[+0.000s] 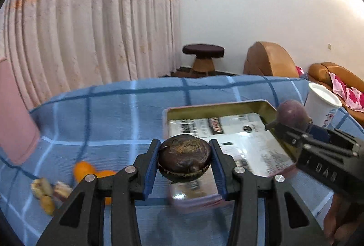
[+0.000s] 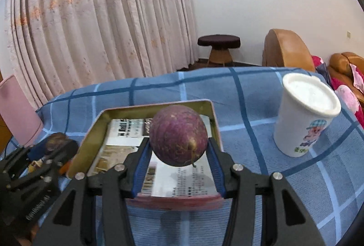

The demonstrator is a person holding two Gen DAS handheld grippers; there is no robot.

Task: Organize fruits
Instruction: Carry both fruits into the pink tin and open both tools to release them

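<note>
My left gripper (image 1: 184, 160) is shut on a dark brown wrinkled fruit (image 1: 184, 161), held above the near left edge of a metal tray (image 1: 227, 107) lined with printed paper. My right gripper (image 2: 178, 152) is shut on a round purple passion fruit (image 2: 178, 135) over the same tray (image 2: 157, 107). In the left wrist view the right gripper (image 1: 293, 125) shows at the right with the purple fruit (image 1: 292, 115). The left gripper (image 2: 56, 145) appears at the left edge of the right wrist view. Oranges (image 1: 84, 169) and small yellow-brown fruits (image 1: 42, 188) lie on the blue checked cloth (image 1: 109, 114).
A white cup (image 2: 307, 114) with a cartoon print stands right of the tray. A pink object (image 1: 16, 118) stands at the table's left edge. Beyond the table are a curtain, a dark stool (image 1: 203, 57) and orange sofas (image 1: 268, 59).
</note>
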